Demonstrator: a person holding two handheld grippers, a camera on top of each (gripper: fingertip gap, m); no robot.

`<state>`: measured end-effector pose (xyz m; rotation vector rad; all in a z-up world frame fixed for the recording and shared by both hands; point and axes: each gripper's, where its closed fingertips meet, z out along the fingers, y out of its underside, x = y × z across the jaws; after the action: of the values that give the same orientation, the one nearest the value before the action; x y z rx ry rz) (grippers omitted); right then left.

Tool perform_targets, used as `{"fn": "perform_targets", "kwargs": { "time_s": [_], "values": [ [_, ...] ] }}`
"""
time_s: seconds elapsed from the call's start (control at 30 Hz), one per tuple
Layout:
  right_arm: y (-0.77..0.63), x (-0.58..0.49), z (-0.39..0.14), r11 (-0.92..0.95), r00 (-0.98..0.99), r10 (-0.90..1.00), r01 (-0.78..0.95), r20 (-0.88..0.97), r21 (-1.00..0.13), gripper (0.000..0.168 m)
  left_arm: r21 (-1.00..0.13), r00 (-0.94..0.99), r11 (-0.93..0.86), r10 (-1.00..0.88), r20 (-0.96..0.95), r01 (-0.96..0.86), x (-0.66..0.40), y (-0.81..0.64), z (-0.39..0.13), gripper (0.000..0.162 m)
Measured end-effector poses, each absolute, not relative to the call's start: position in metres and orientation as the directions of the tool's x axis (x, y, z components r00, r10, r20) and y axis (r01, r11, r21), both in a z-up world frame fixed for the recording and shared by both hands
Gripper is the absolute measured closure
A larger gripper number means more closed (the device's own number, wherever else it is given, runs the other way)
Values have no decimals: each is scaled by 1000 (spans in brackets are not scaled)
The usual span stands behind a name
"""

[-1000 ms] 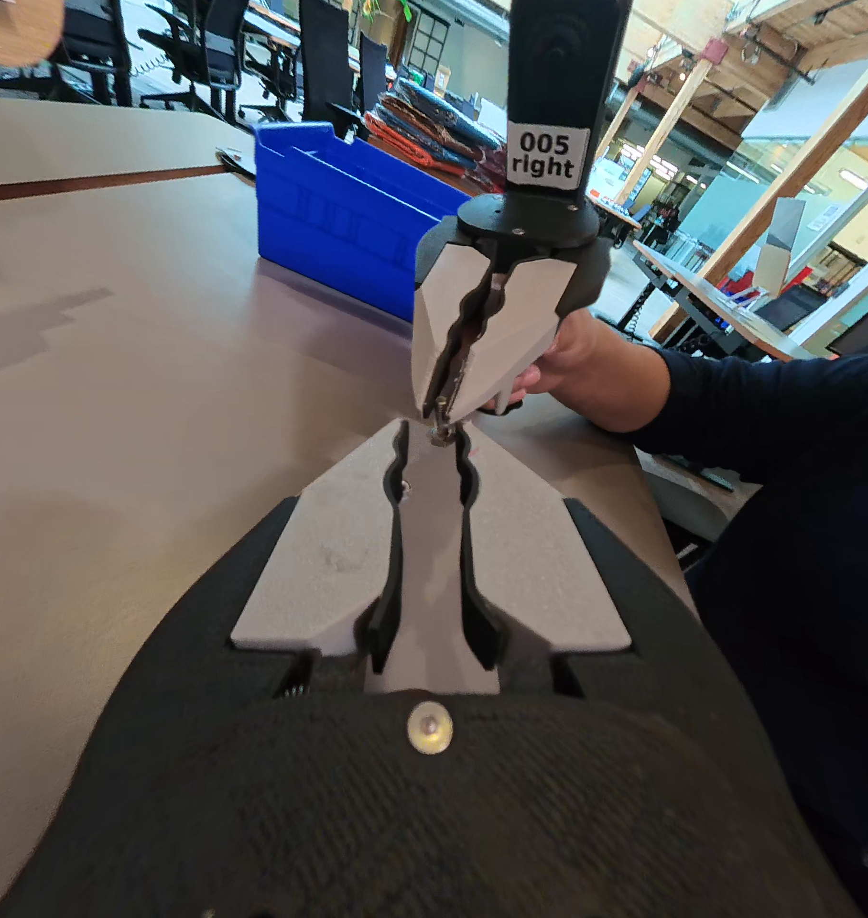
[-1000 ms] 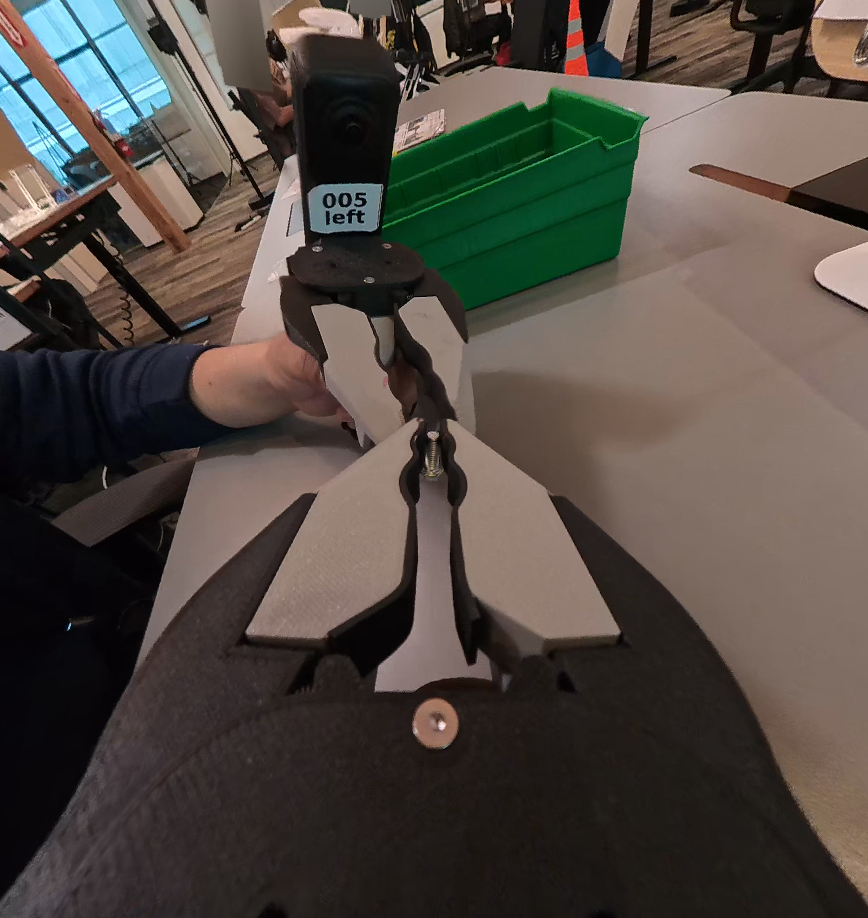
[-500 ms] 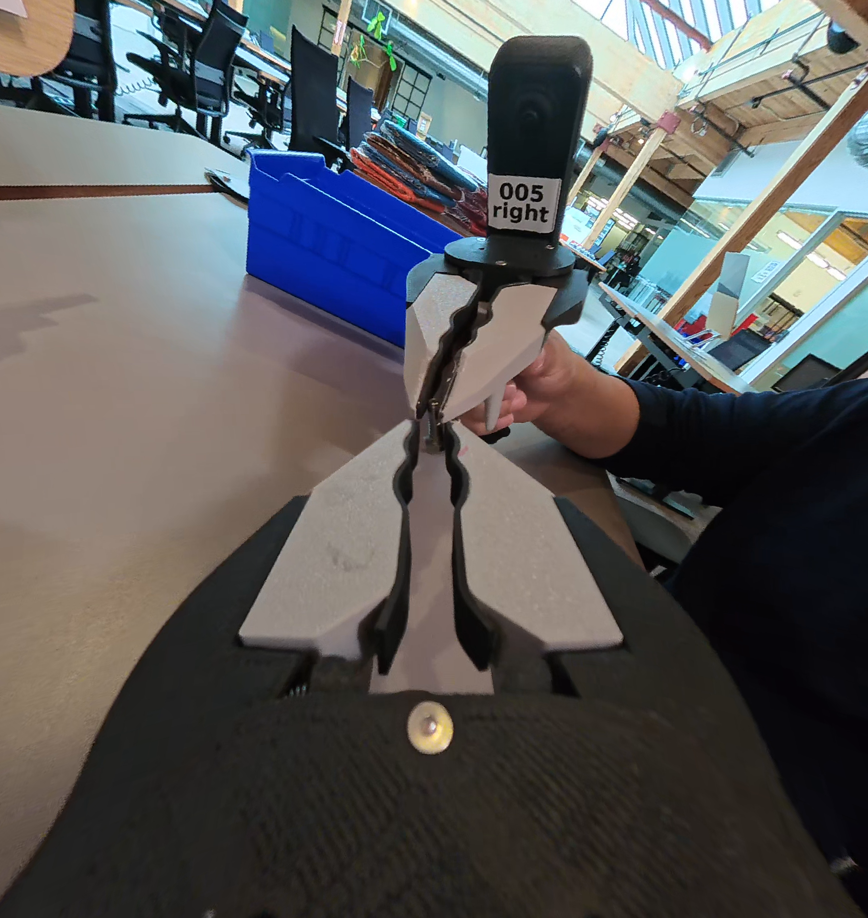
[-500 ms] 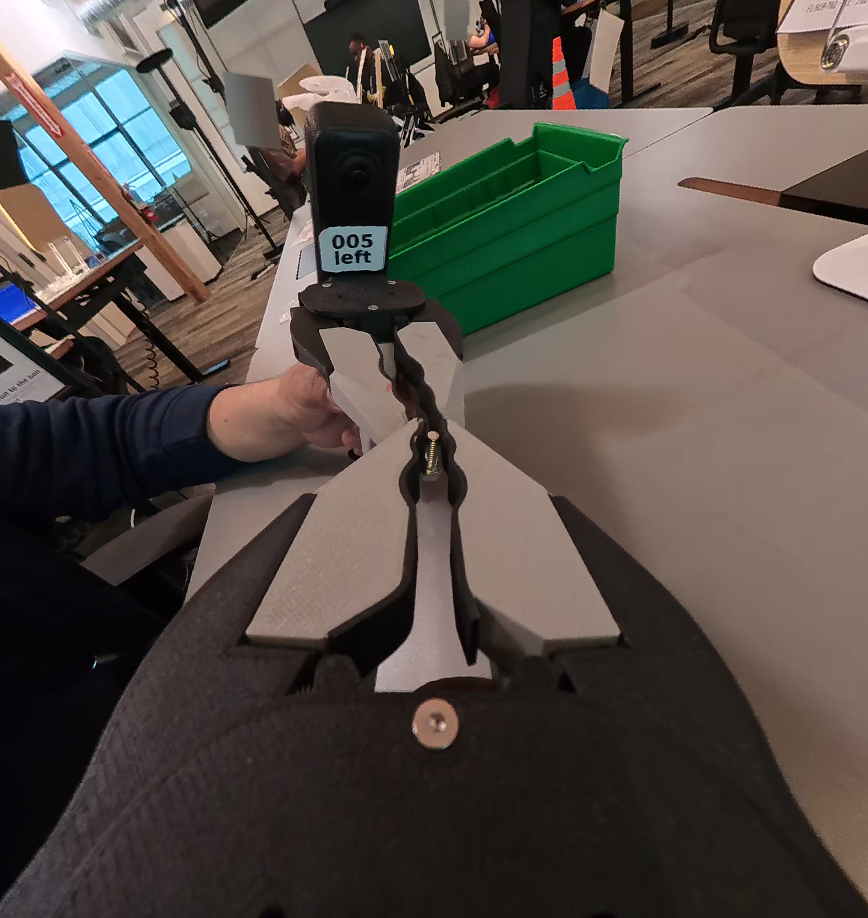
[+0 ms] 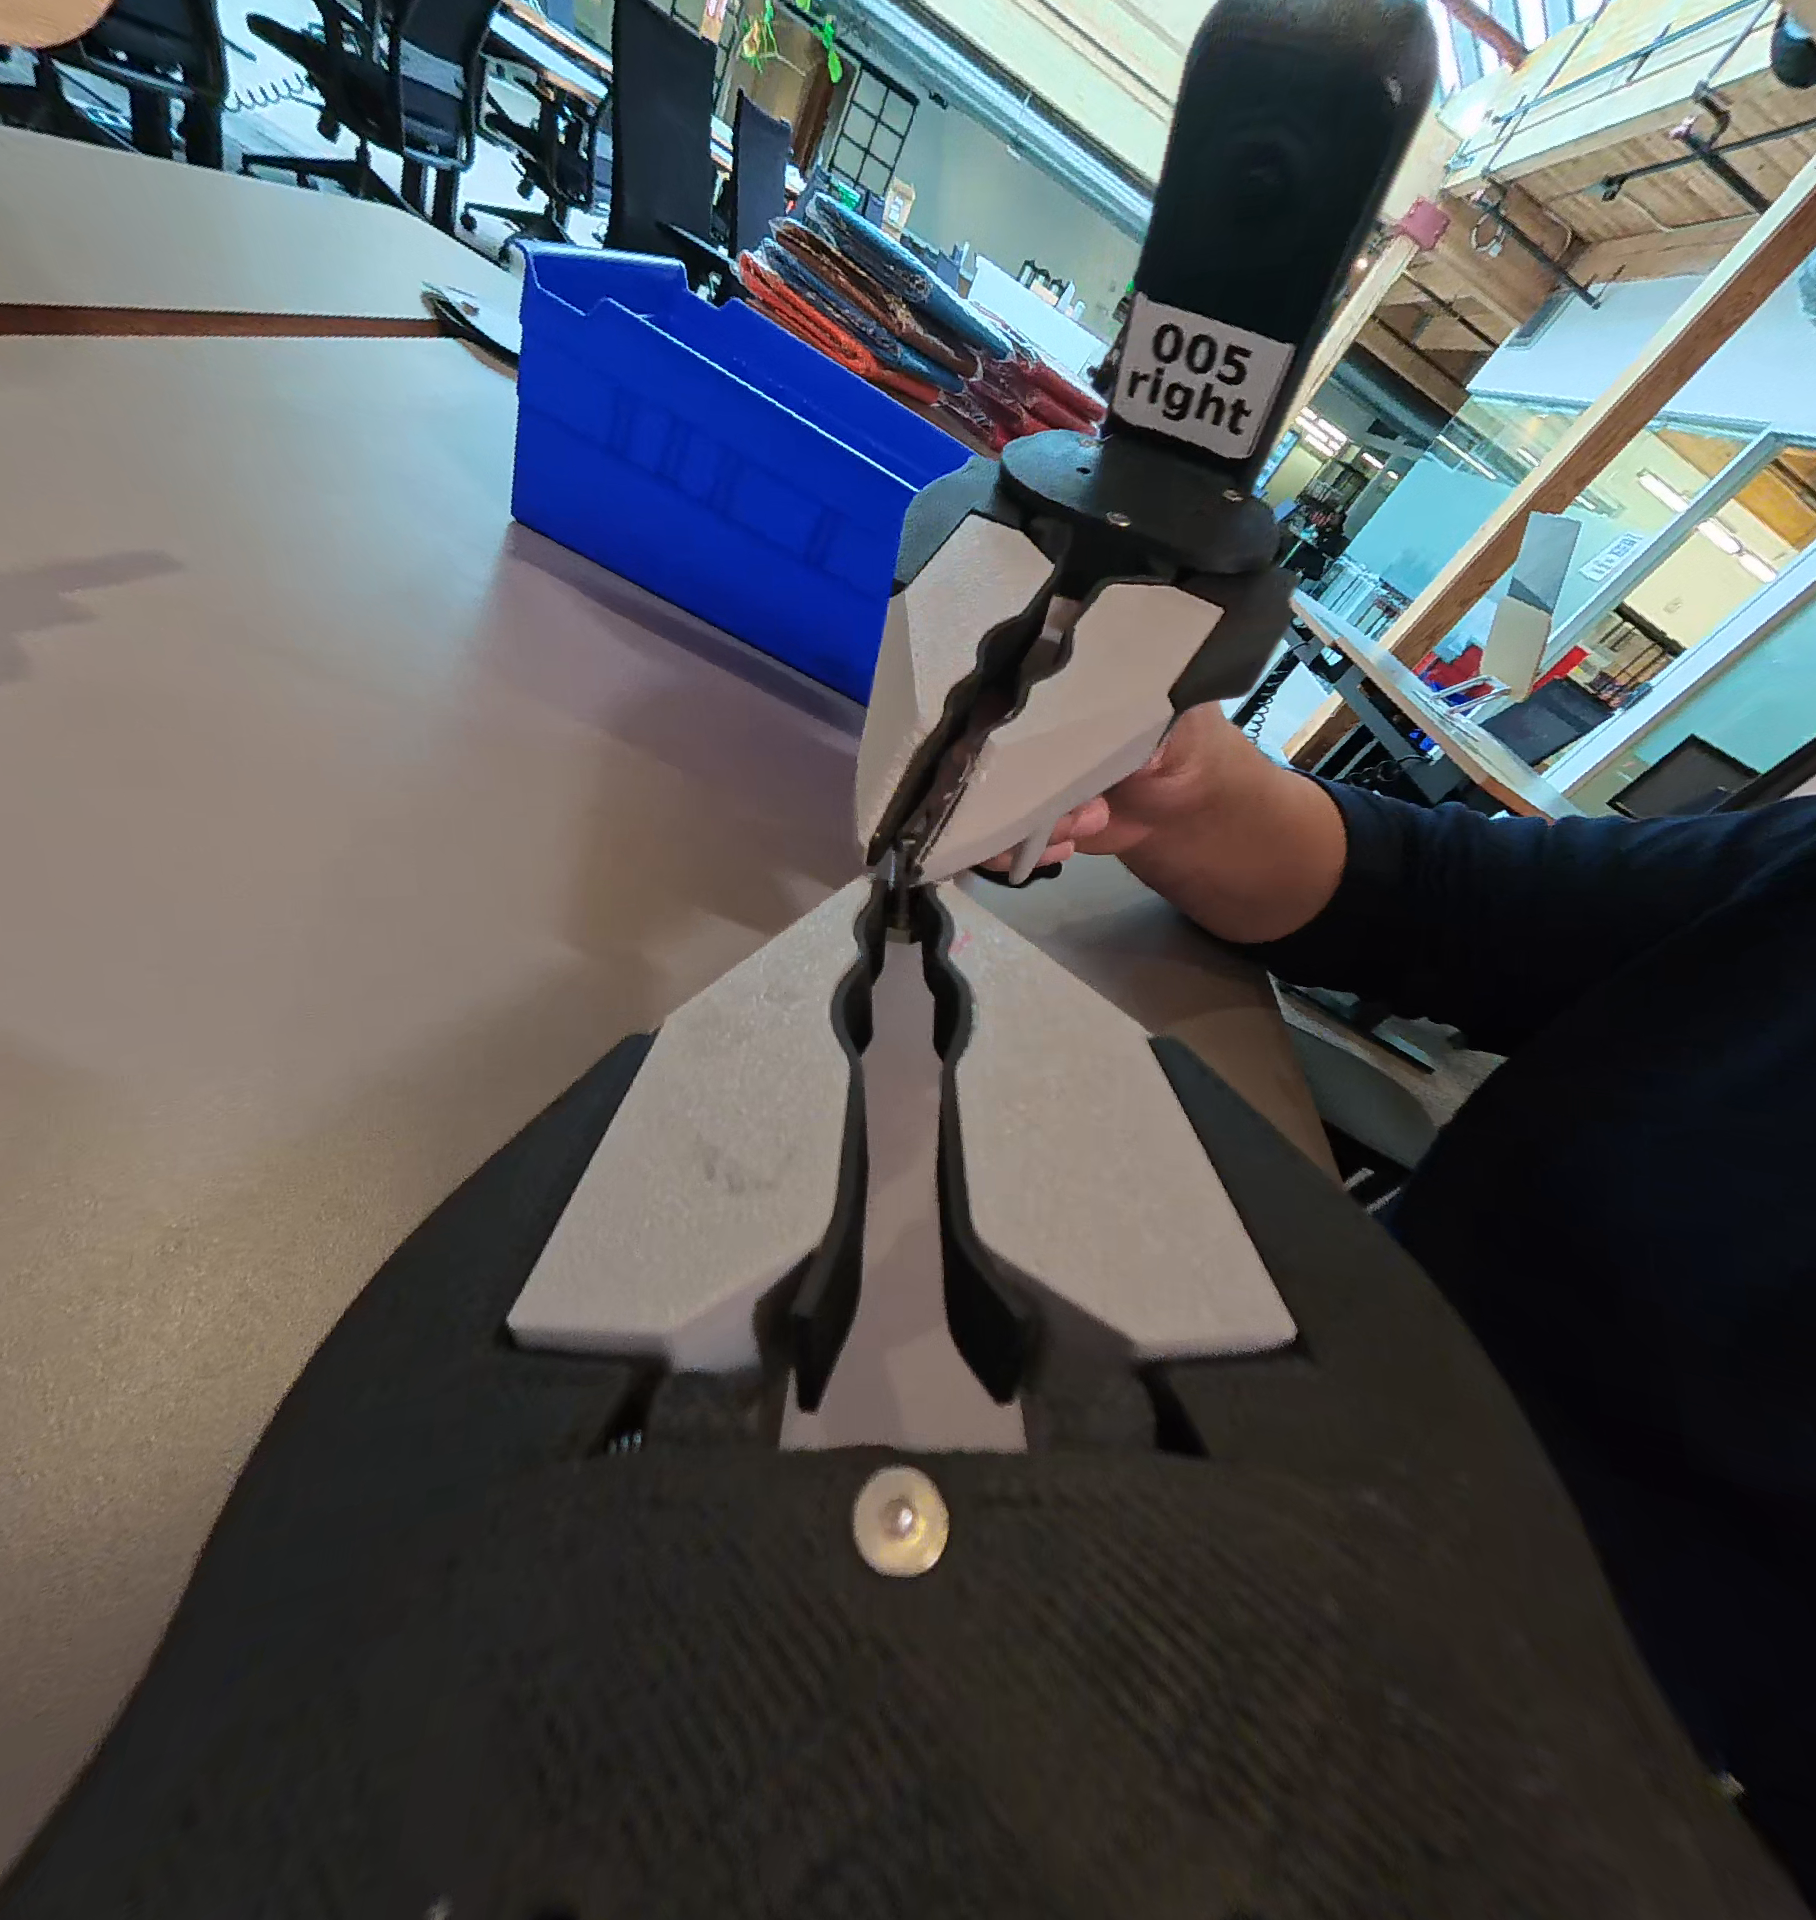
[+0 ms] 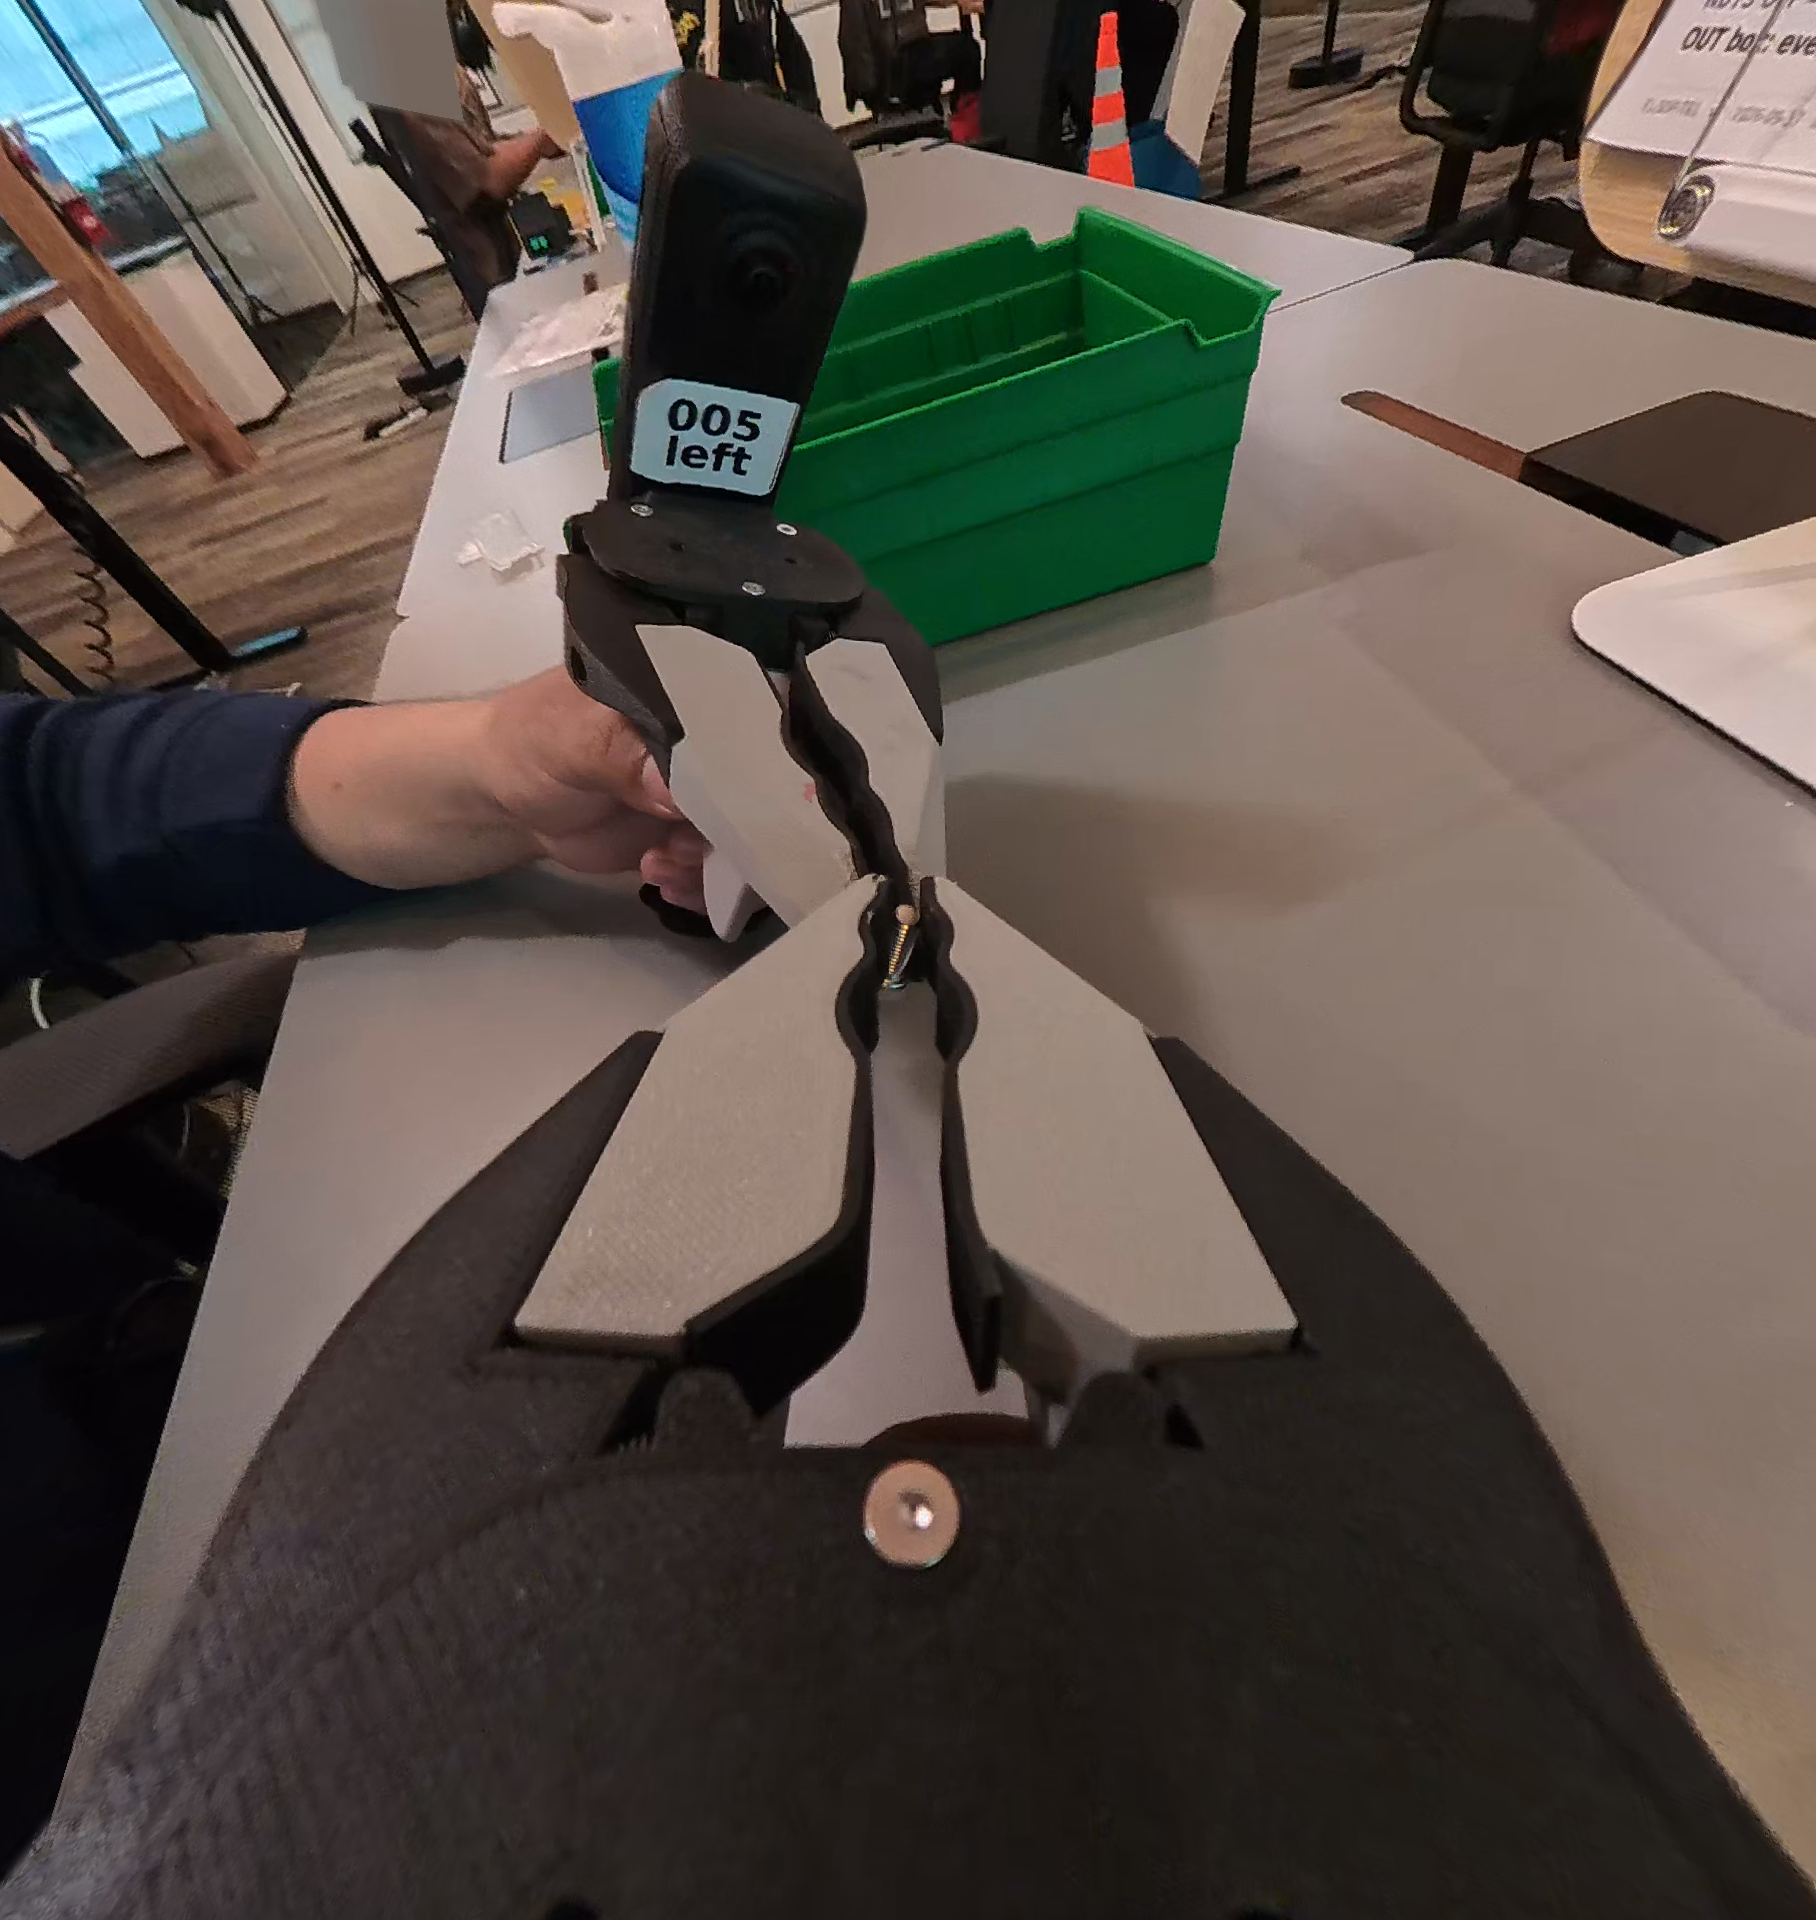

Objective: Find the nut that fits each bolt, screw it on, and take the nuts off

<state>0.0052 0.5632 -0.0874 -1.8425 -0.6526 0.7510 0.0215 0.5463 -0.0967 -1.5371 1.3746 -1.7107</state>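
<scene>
My two grippers meet tip to tip above the grey table (image 5: 260, 727). My right gripper (image 6: 899, 906) is shut on a small threaded bolt (image 6: 898, 951) that points toward the left gripper. It also shows in the left wrist view (image 5: 902, 847), tilted, with a hand on it. My left gripper (image 5: 896, 912) is shut on a small dark nut (image 5: 896, 896) right at the bolt's end. It also shows in the right wrist view (image 6: 883, 875), leaning left. The nut itself is mostly hidden between the fingertips.
A blue bin (image 5: 717, 488) stands behind the grippers in the left wrist view. A green bin (image 6: 1039, 457) stands behind them in the right wrist view. A white board (image 6: 1735, 644) and a dark mat (image 6: 1693, 468) lie at the right. The table edge and the person's arms are close by. The grippers are tip to tip, or close to it.
The grippers stay tip to tip. Each has tilted and turned relative to the other, and they look a little closer together. The nut, plain to see a second ago, is now mostly hidden.
</scene>
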Motion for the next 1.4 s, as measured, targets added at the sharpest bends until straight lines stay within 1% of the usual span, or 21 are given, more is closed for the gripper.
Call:
{"fn": "perform_targets", "kwargs": {
  "time_s": [0.17,0.23,0.3,0.37,0.4,0.47,0.53,0.6,0.67,0.73,0.8,0.87,0.93,1.03,1.17,1.3,1.4],
  "values": [
    [560,3,-84,-338,645,739,104,-195,-935,167,-898,-289,-349,-860,421,-268,20,543,-94,159],
    [556,3,-75,-312,622,758,79,-198,-947,167,-918,-278,-299,-887,369,-262,19,544,-95,159],
    [554,9,-62,-298,609,763,35,-216,-954,160,-935,-280,-265,-903,327,-236,18,545,-92,159],
    [552,19,-56,-304,609,760,26,-226,-952,160,-944,-302,-270,-899,318,-190,16,544,-82,159],
    [551,24,-60,-325,612,758,50,-228,-944,159,-948,-302,-268,-901,310,-174,14,547,-79,159],
    [545,32,-81,-387,617,759,169,-210,-906,154,-955,-308,-245,-908,286,-164,10,550,-79,159],
    [539,42,-110,-423,637,758,313,-142,-850,151,-966,-316,-206,-916,247,-157,7,554,-82,159],
    [535,50,-135,-420,646,762,437,-47,-796,151,-977,-331,-157,-923,198,-146,4,556,-86,159],
    [530,53,-155,-429,635,773,503,-16,-750,150,-984,-353,-113,-922,156,-139,3,555,-88,159],
    [523,52,-166,-433,612,791,532,-23,-728,148,-989,-370,-87,-921,125,-116,2,553,-87,159],
    [520,53,-171,-391,586,810,566,20,-726,149,-994,-394,-72,-914,99,-83,0,549,-82,159],
    [522,57,-176,-357,573,816,600,74,-716,151,-996,-415,-51,-906,76,-70,-2,546,-82,159],
    [522,55,-179,-327,548,832,612,88,-720,155,-997,-425,-30,-904,56,-69,-3,544,-84,159],
    [524,52,-180,-290,516,850,628,107,-722,155,-999,-448,13,-894,8,-44,-5,539,-83,159],
    [524,49,-178,-266,491,865,626,105,-733,153,-994,-456,98,-888,-62,-54,-5,531,-89,159],
    [525,48,-184,-259,472,874,653,115,-712,154,-987,-466,142,-880,-94,-70,-4,526,-94,159],
    [525,46,-186,-256,466,877,655,114,-711,161,-987,-472,145,-876,-95,-70,-4,524,-94,159]
  ]
}}
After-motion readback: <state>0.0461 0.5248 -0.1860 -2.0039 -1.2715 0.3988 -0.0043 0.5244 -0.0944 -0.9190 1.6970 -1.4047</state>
